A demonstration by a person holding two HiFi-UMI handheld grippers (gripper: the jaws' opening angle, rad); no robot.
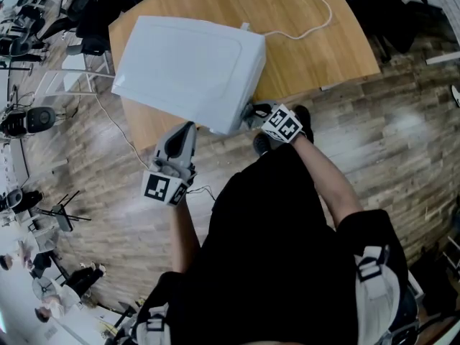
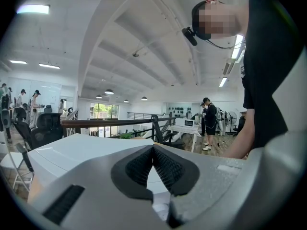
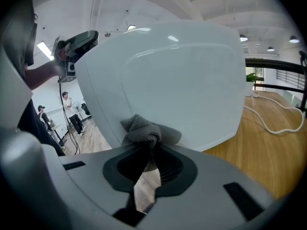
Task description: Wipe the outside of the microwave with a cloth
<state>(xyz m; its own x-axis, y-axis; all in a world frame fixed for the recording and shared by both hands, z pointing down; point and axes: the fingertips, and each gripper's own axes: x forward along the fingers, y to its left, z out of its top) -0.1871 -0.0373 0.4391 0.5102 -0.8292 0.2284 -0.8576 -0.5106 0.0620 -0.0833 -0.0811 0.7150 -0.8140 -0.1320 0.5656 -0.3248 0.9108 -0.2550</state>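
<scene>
A white microwave stands on a round wooden table, near its front edge. My right gripper is shut on a grey cloth and presses it against the microwave's near right corner. My left gripper is at the microwave's front left, jaws shut with nothing between them, pointing up past the white top. In the left gripper view its dark pads meet at a point.
A white cable runs across the table behind the microwave. A thin cord hangs down to the wood floor at the left. Office chairs and stands crowd the far left. Other people stand in the background.
</scene>
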